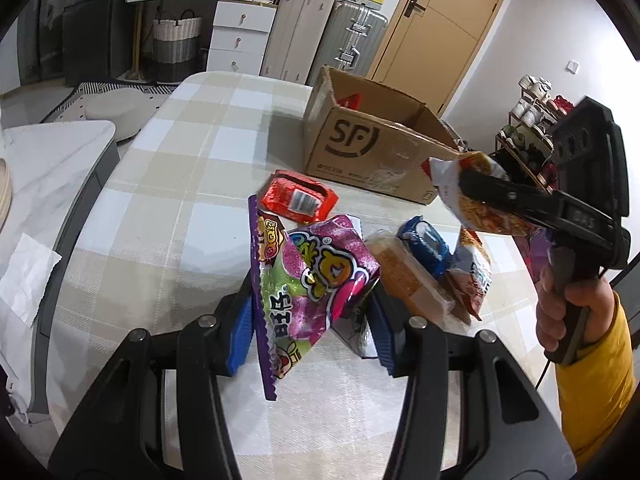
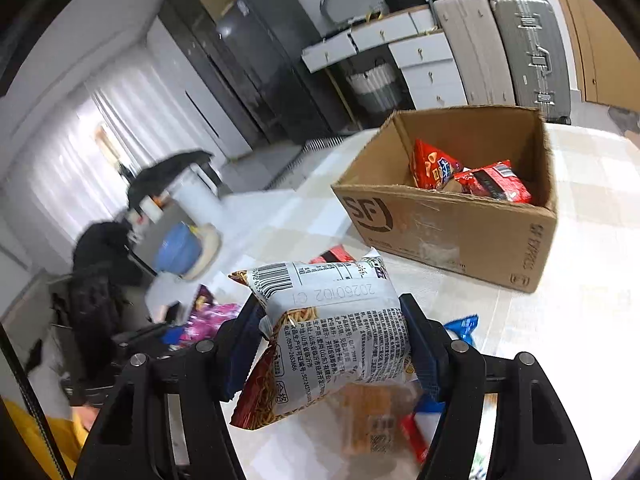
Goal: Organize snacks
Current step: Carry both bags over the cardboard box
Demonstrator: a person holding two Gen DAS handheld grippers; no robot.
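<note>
Left wrist view: the left gripper (image 1: 316,320) is pointing down and forward over the near edge of the checked table (image 1: 192,160), its blue pads (image 1: 240,336) standing narrowly apart and pinching a purple-and-green candy bag (image 1: 312,280) that is hanging tilted above the tabletop. Just beyond it, a loose group of snacks is lying near the table's middle: a red packet (image 1: 298,200), a tan wrapped cake (image 1: 404,276) and a blue packet (image 1: 426,246), the last two touching. The open cardboard box (image 1: 372,152) is standing at the far right part of the table. At the right side of the frame, a hand (image 1: 568,312) in a yellow sleeve (image 1: 596,392) is gripping the handle of the right gripper (image 1: 470,186), which is angling toward the box with a noodle packet (image 1: 476,196) raised clear of the table. Right wrist view: the right gripper (image 2: 332,340) is tilting downward, its jaws partly closed and pressing both sides of the noodle packet (image 2: 340,332), printed back facing the camera. The cardboard box (image 2: 452,224) is sitting ahead and to the right, apart from the packet, containing two red snack bags (image 2: 436,164). Blurred packets are lying on the table (image 2: 560,320) below the gripper.
</note>
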